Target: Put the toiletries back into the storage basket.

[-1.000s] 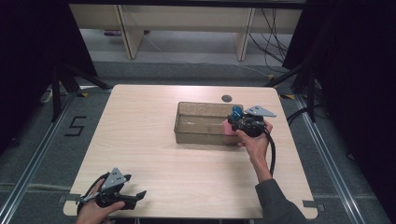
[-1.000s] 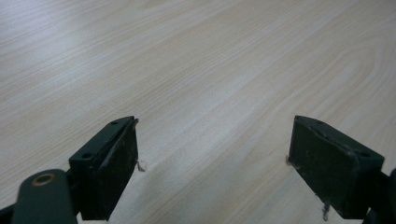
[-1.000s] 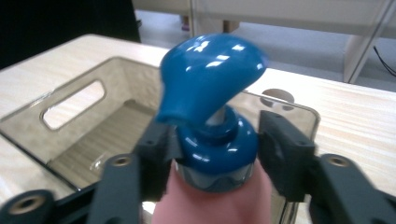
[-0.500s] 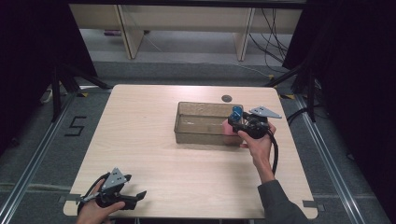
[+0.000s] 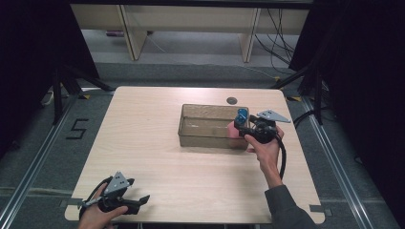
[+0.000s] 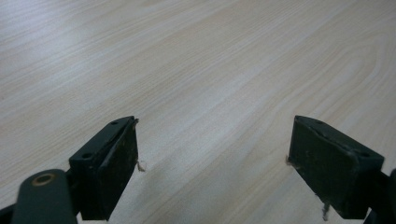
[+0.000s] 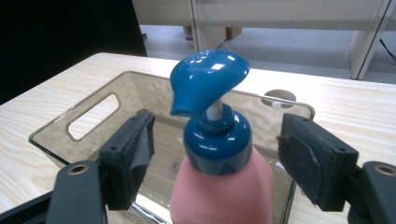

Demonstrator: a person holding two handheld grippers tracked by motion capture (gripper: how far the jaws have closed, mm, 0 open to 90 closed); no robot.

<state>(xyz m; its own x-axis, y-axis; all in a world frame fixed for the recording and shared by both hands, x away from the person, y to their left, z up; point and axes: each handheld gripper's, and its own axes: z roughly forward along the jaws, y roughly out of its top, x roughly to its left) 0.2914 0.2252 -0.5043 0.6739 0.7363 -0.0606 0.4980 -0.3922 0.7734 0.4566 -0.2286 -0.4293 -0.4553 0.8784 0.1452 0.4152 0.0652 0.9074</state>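
Observation:
A pink pump bottle with a blue pump head stands upright in the right end of a clear smoky plastic bin. My right gripper reaches over the bin's right wall with a jaw on each side of the bottle's blue collar. Its jaws have just been opening, and a gap shows on both sides, so the pads are off the bottle. My left gripper rests open at the table's near left corner, with bare wood between its jaws.
The bin has a handle slot in its far wall. A round cable hole sits in the table behind the bin. Shelving legs and cables stand beyond the table's far edge. Black curtains flank both sides.
The right gripper's jaws have spread apart and let go of the bottle, which stays standing in the bin. The right hand has eased back slightly. The left gripper has not moved.

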